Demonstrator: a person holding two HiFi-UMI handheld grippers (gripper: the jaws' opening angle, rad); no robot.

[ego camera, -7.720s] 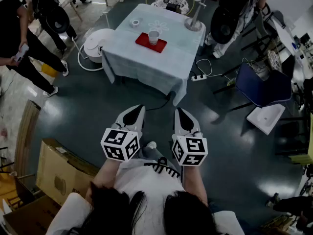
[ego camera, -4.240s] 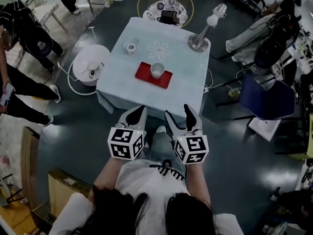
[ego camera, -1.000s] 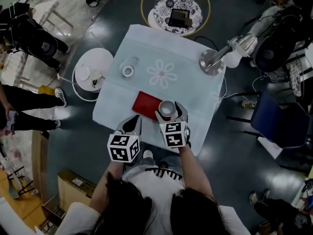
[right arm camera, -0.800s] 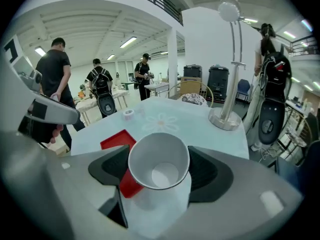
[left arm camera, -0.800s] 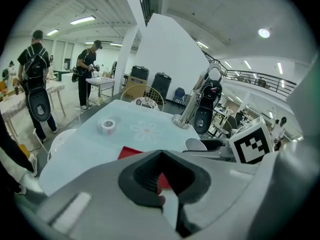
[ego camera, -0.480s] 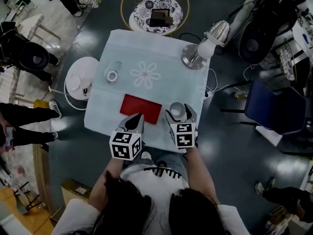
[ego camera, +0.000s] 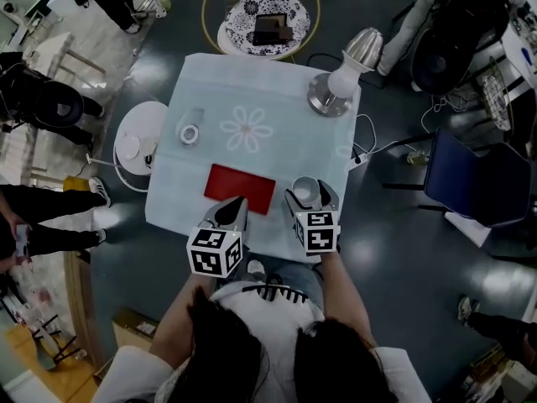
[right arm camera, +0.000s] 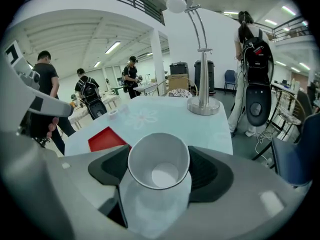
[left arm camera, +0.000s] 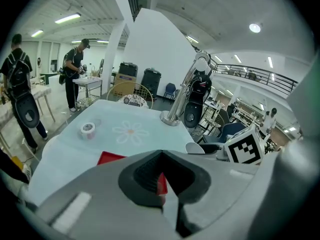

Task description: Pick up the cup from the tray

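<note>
A white paper cup (right arm camera: 158, 163) stands upright between the jaws of my right gripper (right arm camera: 159, 171), which is shut on it. In the head view the cup (ego camera: 304, 193) and right gripper (ego camera: 309, 198) are to the right of the red tray (ego camera: 240, 188), off it, near the table's front edge. The tray (right arm camera: 106, 139) has nothing on it. My left gripper (ego camera: 228, 214) hovers at the tray's near edge, its jaws together with nothing held; the left gripper (left arm camera: 161, 176) view looks over the red tray (left arm camera: 111, 157).
The pale blue tablecloth (ego camera: 218, 149) bears a flower print, a tape roll (ego camera: 190, 133) at the left and a desk lamp (ego camera: 334, 86) at the back right. A white stool (ego camera: 138, 137), a round side table (ego camera: 260, 15) and a blue chair (ego camera: 470, 179) surround it. People stand at left.
My right gripper closed on the cup and carried it off the tray to the right, then held it there. The left gripper stayed at the tray's near edge.
</note>
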